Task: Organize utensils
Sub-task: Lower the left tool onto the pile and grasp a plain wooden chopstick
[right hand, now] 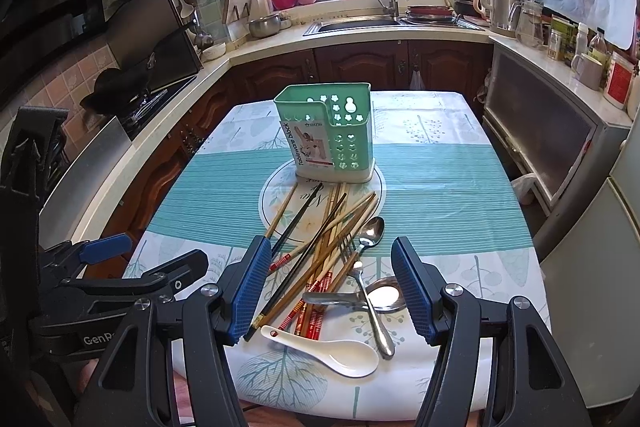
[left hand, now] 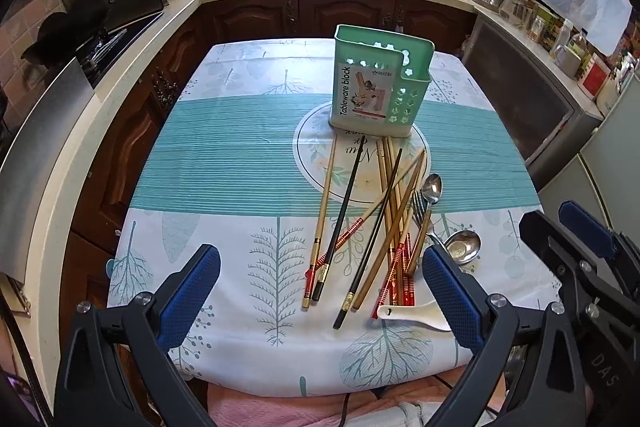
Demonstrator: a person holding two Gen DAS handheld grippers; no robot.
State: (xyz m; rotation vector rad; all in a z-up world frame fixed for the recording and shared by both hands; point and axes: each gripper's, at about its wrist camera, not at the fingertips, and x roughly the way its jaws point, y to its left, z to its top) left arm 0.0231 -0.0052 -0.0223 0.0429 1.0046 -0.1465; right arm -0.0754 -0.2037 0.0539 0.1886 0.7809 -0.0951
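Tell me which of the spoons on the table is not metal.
The white ceramic soup spoon, lying nearest the table's front edge. The ladle-like spoon and the slim spoon are both shiny metal.

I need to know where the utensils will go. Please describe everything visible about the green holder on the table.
The green holder is a mint plastic caddy standing upright at the table's centre, on the round print of the tablecloth. Its walls have flower-shaped holes, one section rises taller, and a label reads "Tableware block". No utensil sticks out above its rim. Chopstick tips lie at its base; contact is unclear.
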